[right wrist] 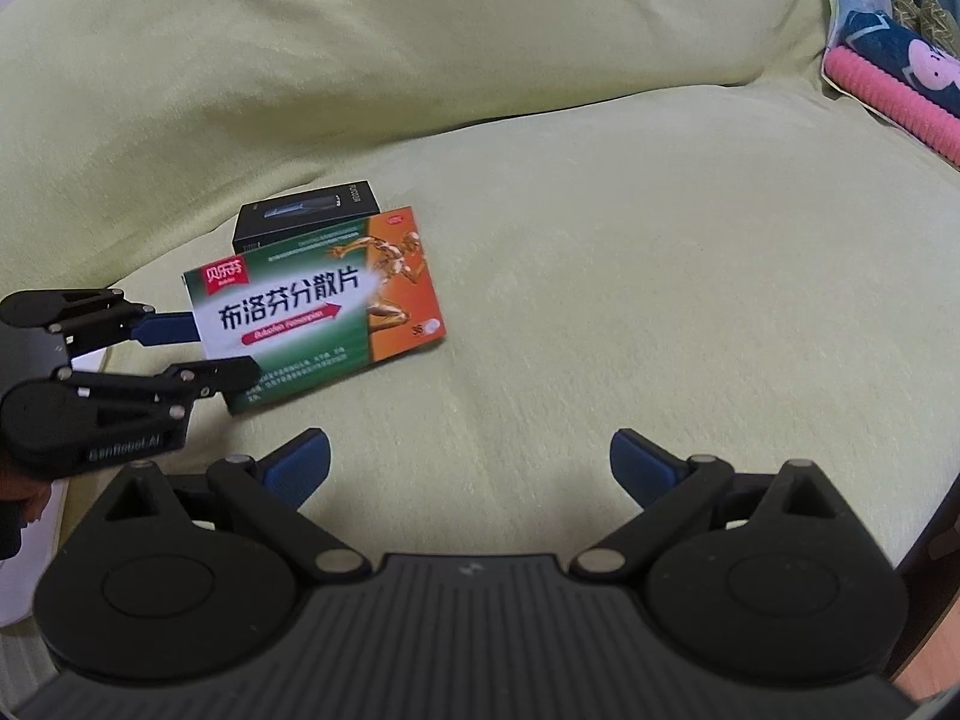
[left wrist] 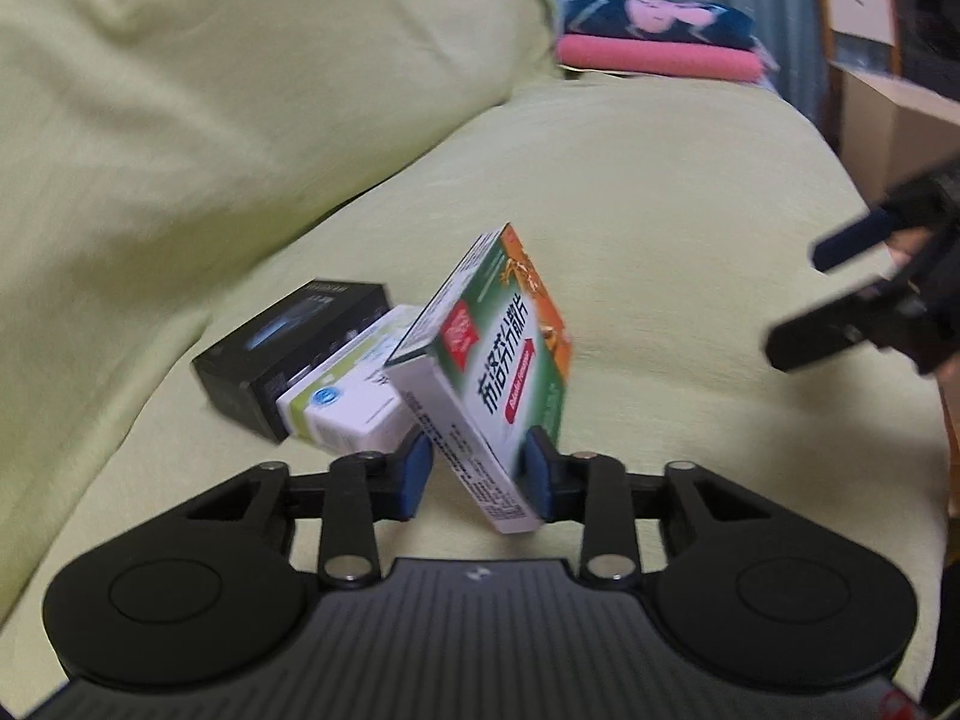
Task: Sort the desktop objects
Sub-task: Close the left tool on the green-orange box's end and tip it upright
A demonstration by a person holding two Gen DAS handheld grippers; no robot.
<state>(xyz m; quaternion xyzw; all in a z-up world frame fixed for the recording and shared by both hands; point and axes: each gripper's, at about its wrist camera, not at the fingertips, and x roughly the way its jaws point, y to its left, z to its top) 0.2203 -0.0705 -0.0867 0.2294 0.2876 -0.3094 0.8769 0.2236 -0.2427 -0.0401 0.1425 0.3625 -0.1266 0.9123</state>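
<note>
1. Pale green sofa cushions [right wrist: 600,300] fill the room's view, and every box rests on the seat.
2. Left gripper [left wrist: 477,468]: its jaws are closed on the lower end of the green-and-orange medicine box [left wrist: 498,354], held tilted on edge.
3. Touching that box's left side lies a white box [left wrist: 351,396], leaning on a black box [left wrist: 288,354] behind it.
4. Right gripper [right wrist: 470,462]: its jaws are spread wide with nothing between them, well apart from the boxes.
5. Folded pink and navy cloths [left wrist: 654,36] sit at the sofa's far end, beside a cardboard box [left wrist: 894,120].
</note>
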